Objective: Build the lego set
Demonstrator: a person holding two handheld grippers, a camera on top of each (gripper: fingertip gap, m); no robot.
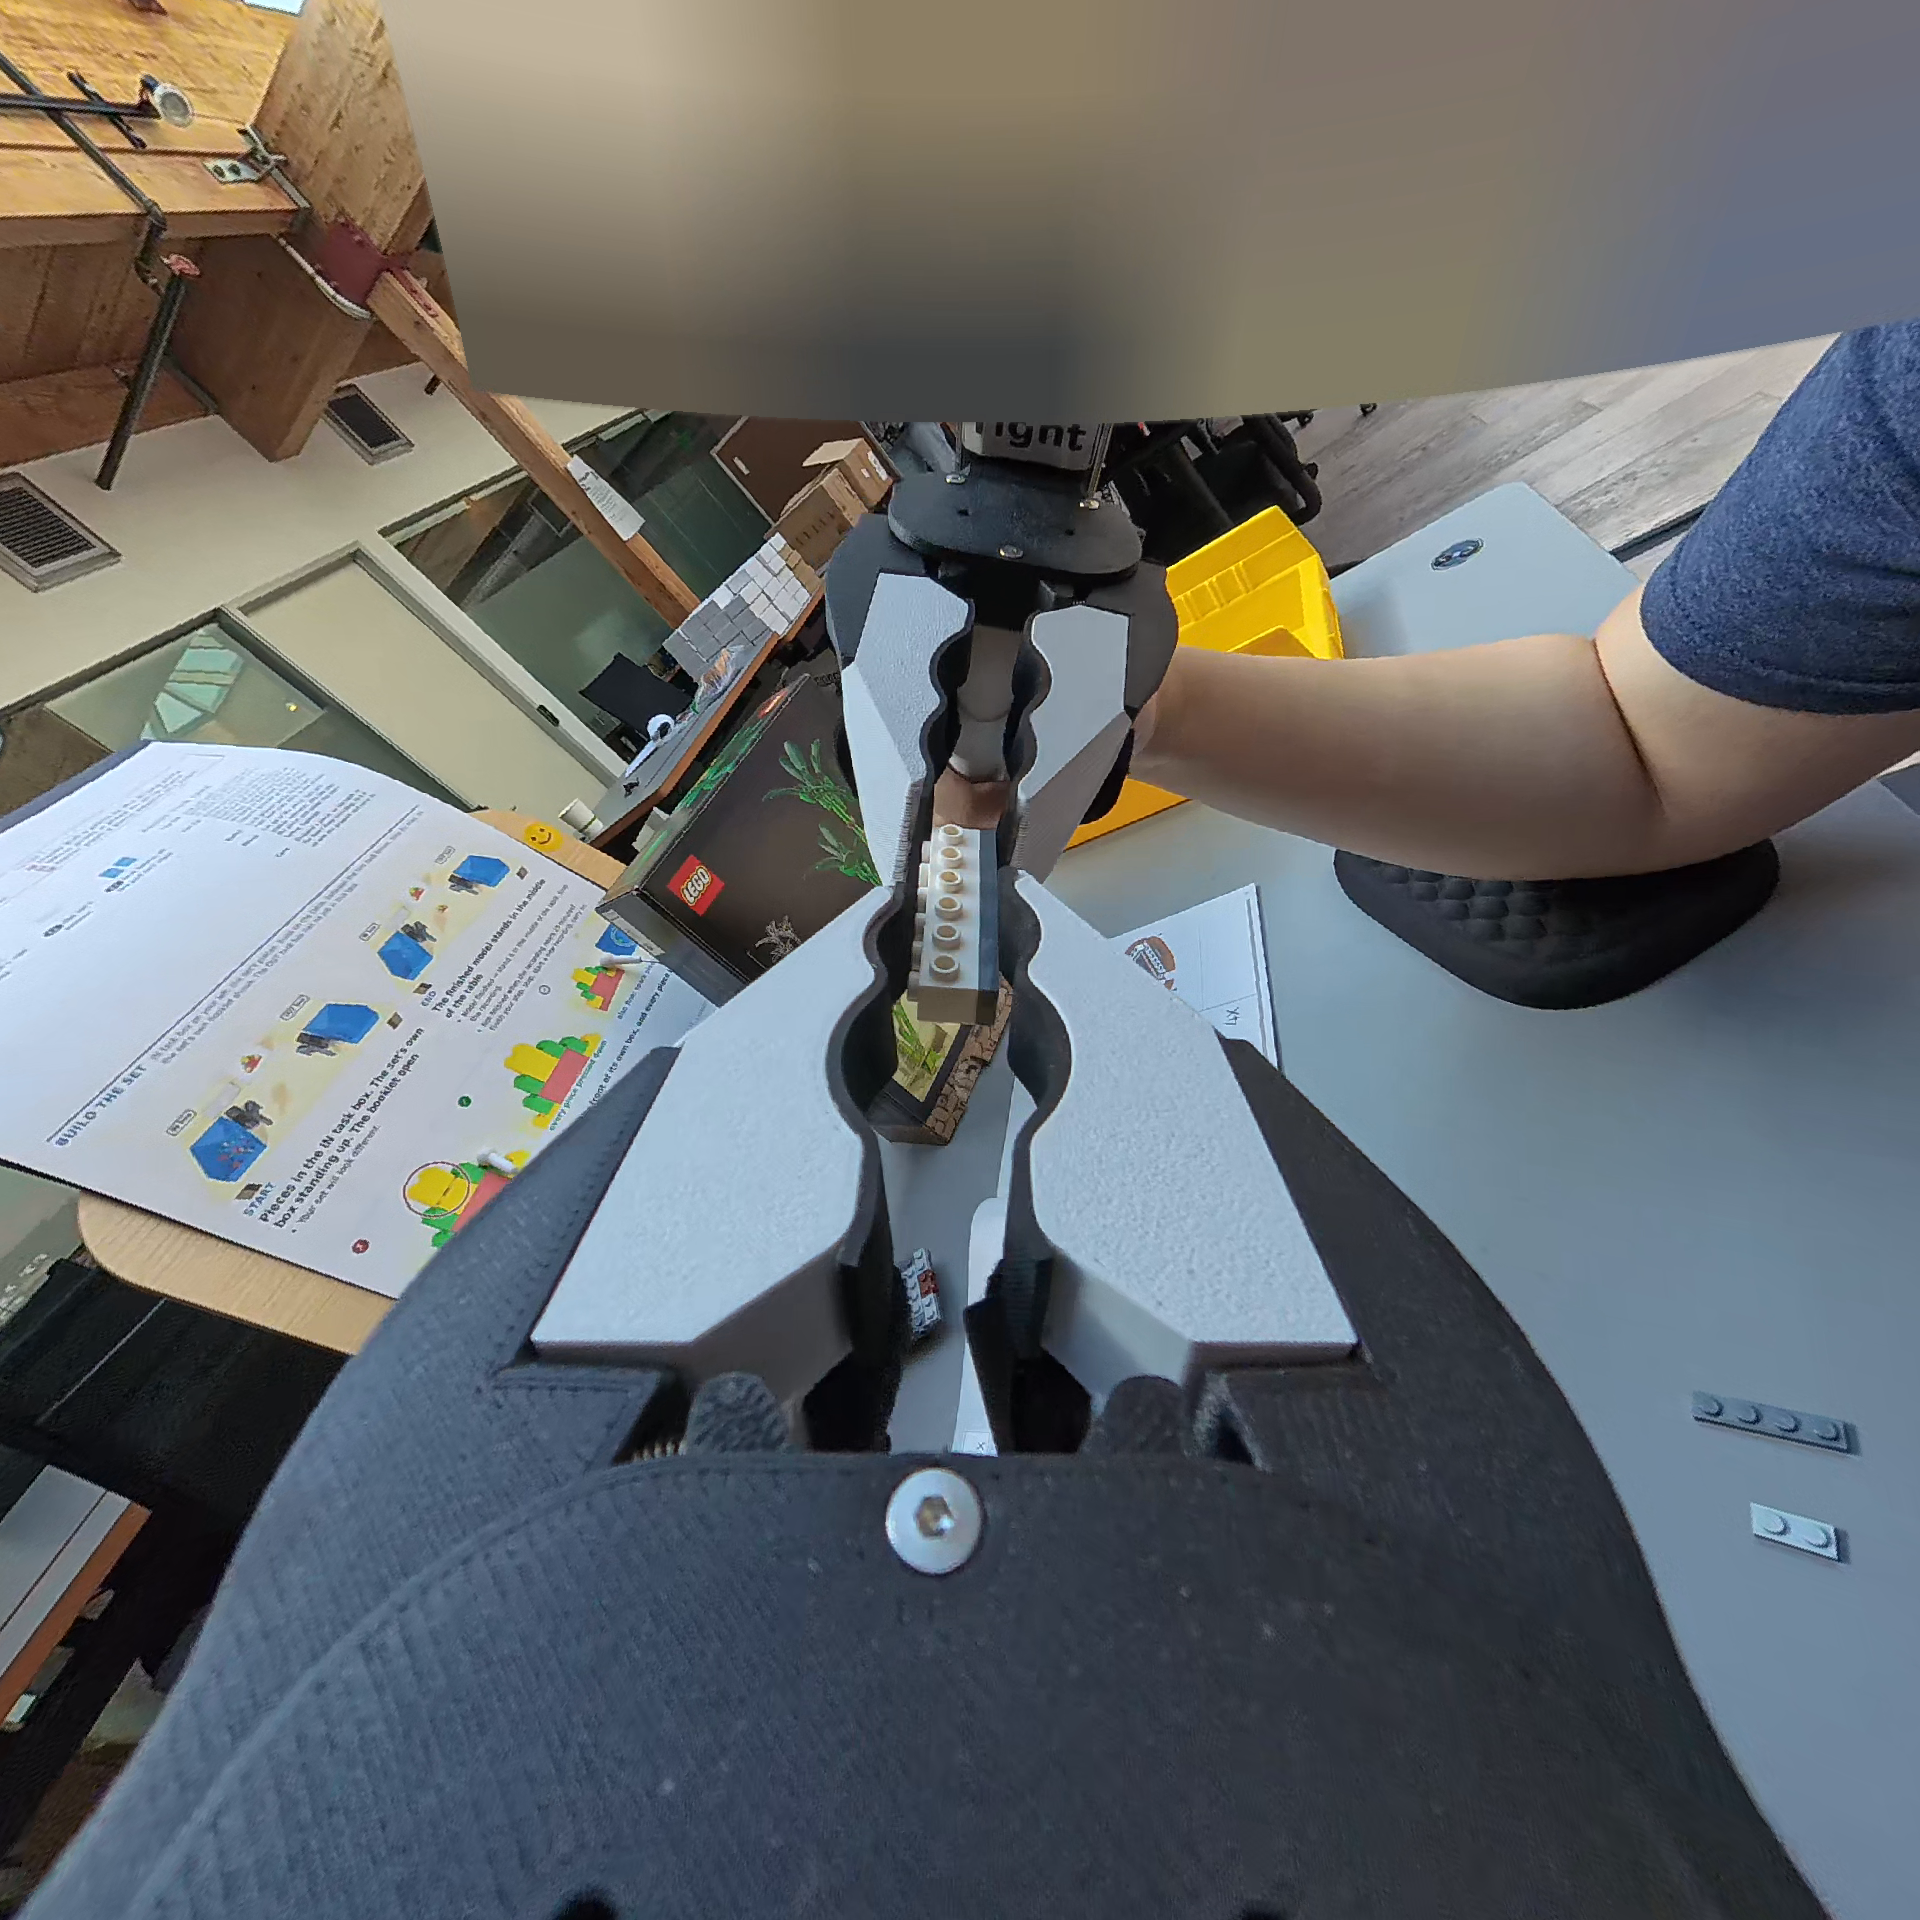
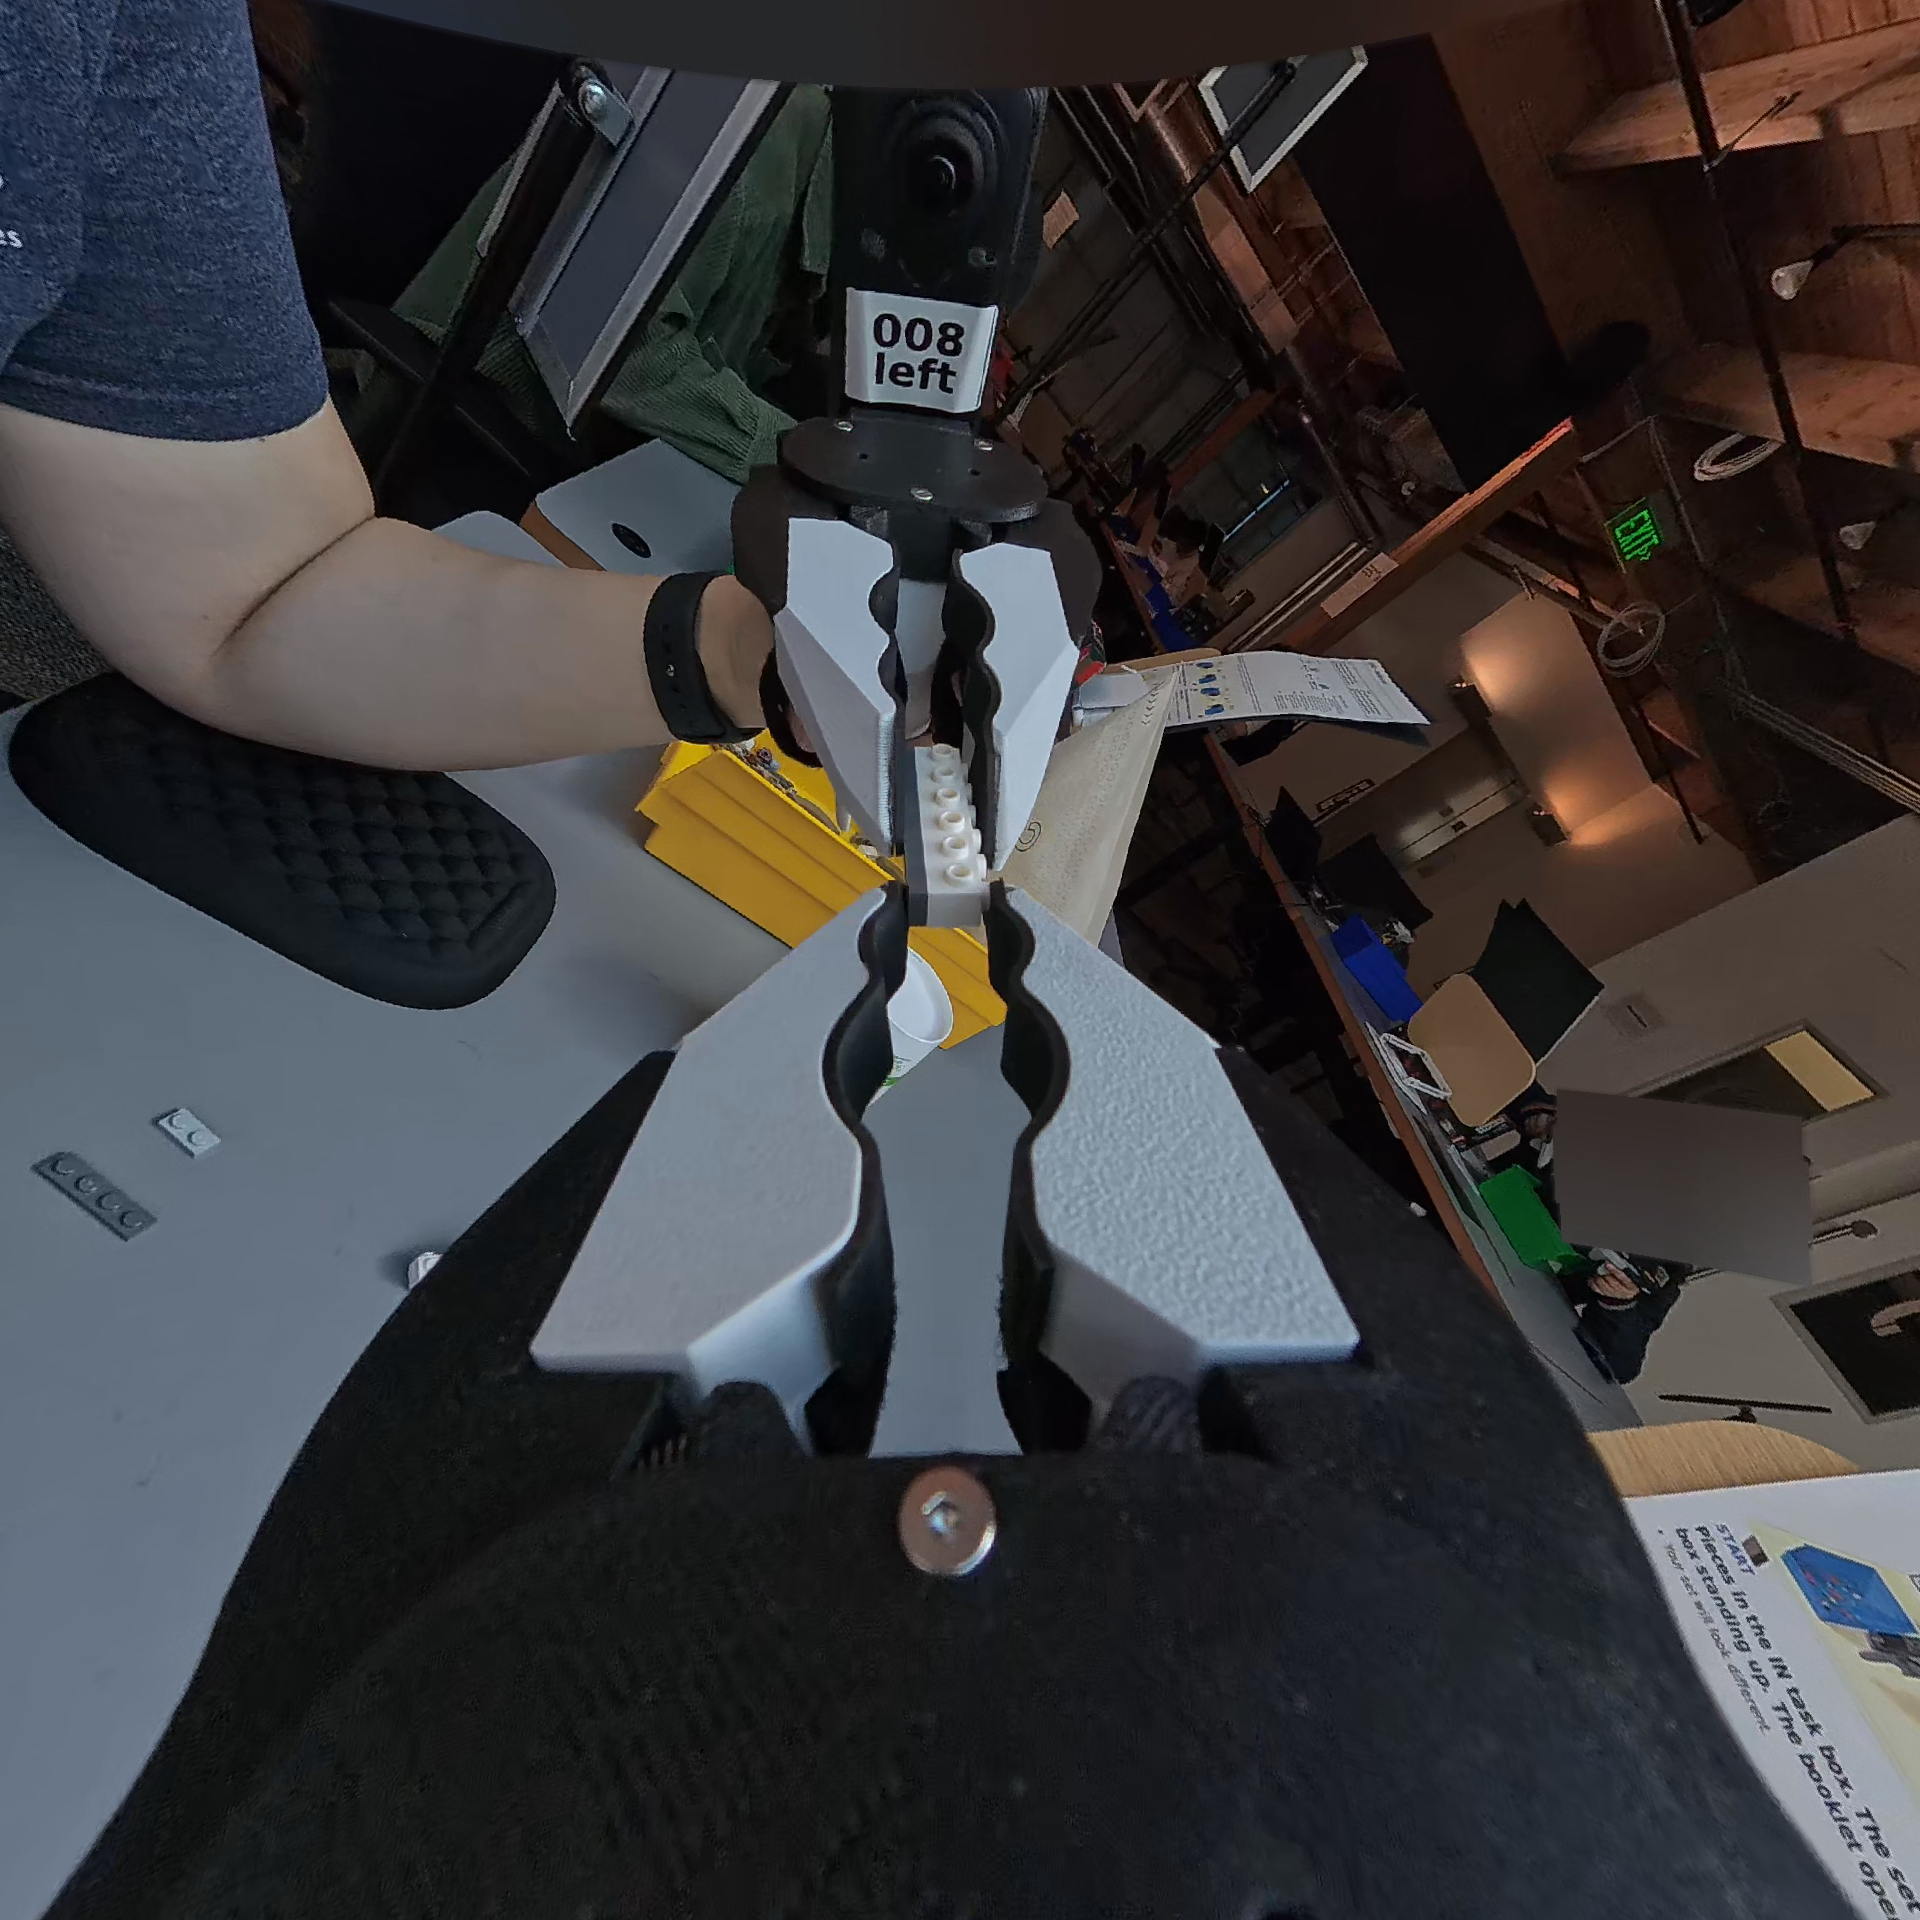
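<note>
A long brick assembly, a cream studded brick (image 1: 951,920) stacked against a dark grey one, is held in the air between both grippers, which face each other tip to tip. My left gripper (image 1: 958,896) is shut on its near end. My right gripper (image 1: 963,829) is shut on its far end. In the right wrist view the same assembly (image 2: 951,831) sits between my right gripper (image 2: 940,896) and my left gripper (image 2: 935,821). A dark grey four-stud plate (image 1: 1771,1421) and a light grey two-stud plate (image 1: 1794,1540) lie loose on the grey table (image 1: 1507,1195).
A printed instruction sheet (image 1: 260,987) lies at the left, with a dark set box (image 1: 748,883) behind it. A booklet (image 1: 940,1081) lies under the grippers. Yellow bins (image 2: 790,842), a white cup (image 2: 920,1008) and a black padded arm rest (image 2: 281,842) stand nearby. A person's forearm (image 1: 1403,727) rests on the pad. The grippers are tip to tip, or close to it.
</note>
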